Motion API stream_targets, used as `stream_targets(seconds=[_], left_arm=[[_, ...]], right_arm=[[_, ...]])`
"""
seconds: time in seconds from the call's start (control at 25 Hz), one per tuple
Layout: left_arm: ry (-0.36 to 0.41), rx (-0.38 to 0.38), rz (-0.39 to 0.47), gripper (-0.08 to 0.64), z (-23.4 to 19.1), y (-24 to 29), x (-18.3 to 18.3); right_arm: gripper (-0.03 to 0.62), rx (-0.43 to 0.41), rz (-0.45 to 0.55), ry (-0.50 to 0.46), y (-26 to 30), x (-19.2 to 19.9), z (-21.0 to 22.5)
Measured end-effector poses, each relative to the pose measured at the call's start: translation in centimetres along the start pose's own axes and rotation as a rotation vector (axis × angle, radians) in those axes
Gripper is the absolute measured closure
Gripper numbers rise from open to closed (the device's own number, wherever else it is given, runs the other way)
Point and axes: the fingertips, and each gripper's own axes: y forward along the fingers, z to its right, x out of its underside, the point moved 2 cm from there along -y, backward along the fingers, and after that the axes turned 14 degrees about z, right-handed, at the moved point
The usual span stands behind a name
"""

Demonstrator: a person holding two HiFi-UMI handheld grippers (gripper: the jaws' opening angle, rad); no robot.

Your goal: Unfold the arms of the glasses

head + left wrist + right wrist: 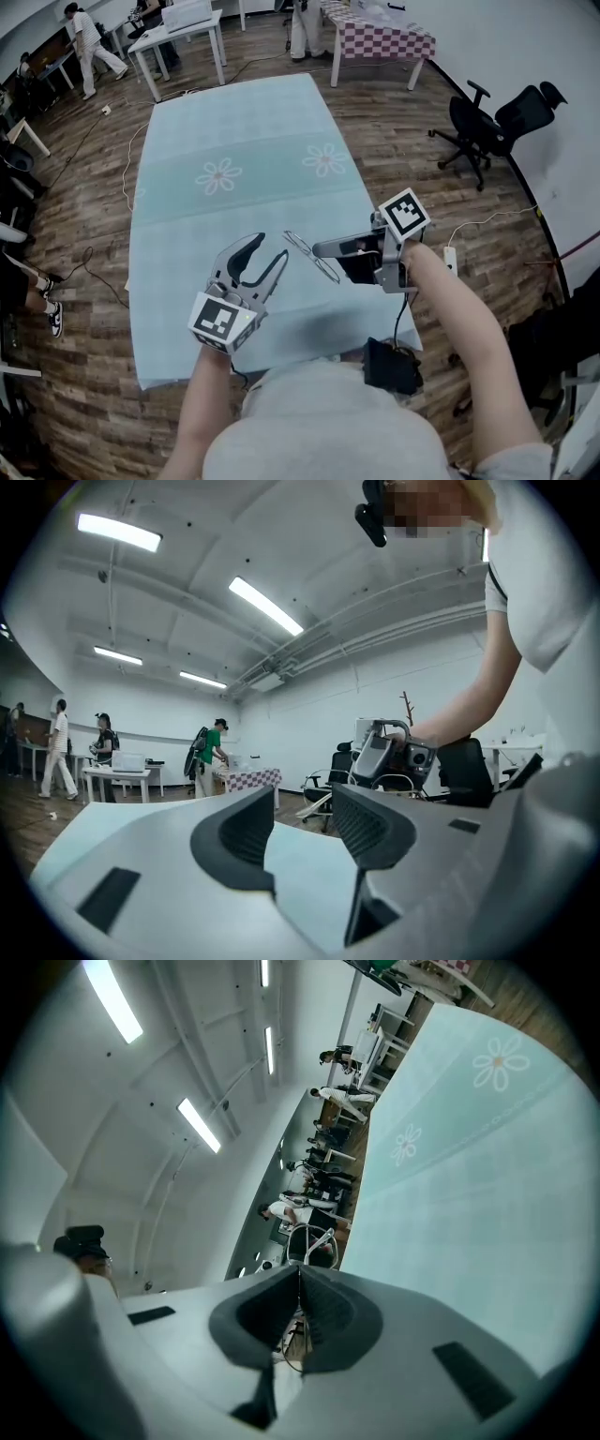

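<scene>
The right claw (322, 249) was pinched together on the thin wire frame of the glasses (310, 255), which seemed to be held just clear of the table (234, 122). The left claw (270, 250) stood apart and empty just left of the glasses. To do the step well, it would likely have had to close lightly on one arm's free end and swing it out around the hinge while the right claw kept the frame steady (wire this fine could bend). Which way the arms lay could not be told. The table's near edge ran close behind the glasses and its right edge just beside them. Beyond the glasses lay broad open cloth. An office chair (492, 122) stood well apart.
</scene>
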Motion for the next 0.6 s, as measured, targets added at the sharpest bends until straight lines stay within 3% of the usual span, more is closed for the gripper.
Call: stream_targets(seconds=[0.16, 0.4, 0.6], left_arm=[[0.016, 0.047, -0.055, 0.385, 0.1, 0.1, 0.9], [-0.029, 0.144, -0.023, 0.402, 0.5, 0.4, 1.3], [-0.042, 0.215, -0.050, 0.402, 0.8, 0.9, 1.9]], right_arm=[[0.581, -0.002, -0.010, 0.006, -0.2, 0.2, -0.1], [0.581, -0.020, -0.016, 0.020, -0.2, 0.3, -0.4], [0.581, -0.037, -0.033, 0.021, -0.6, 0.6, -0.8]])
